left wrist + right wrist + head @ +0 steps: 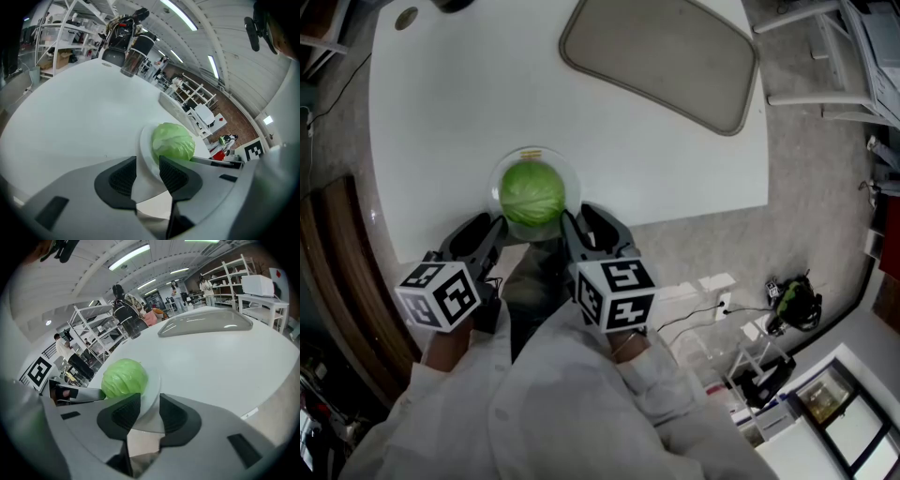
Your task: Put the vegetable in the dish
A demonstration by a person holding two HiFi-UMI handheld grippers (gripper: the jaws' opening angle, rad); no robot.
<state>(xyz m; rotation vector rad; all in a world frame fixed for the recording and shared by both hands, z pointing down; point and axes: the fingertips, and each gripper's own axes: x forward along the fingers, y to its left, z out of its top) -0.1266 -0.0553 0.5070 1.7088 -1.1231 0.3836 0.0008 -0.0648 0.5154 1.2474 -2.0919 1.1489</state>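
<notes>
The cabbage (pixel 532 192) sits in the glass dish (pixel 572 173) near the front edge of the white surface (pixel 628 141). The left gripper (pixel 492 232) and right gripper (pixel 579 223) flank it, jaws apart, straddling the rim unclamped. A careless pull-back could snag the rim and drag the dish off.

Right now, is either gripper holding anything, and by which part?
Nothing looks held. The dish's near rim sits between the open jaws of the left gripper and right gripper; the cabbage lies in the dish.
</notes>
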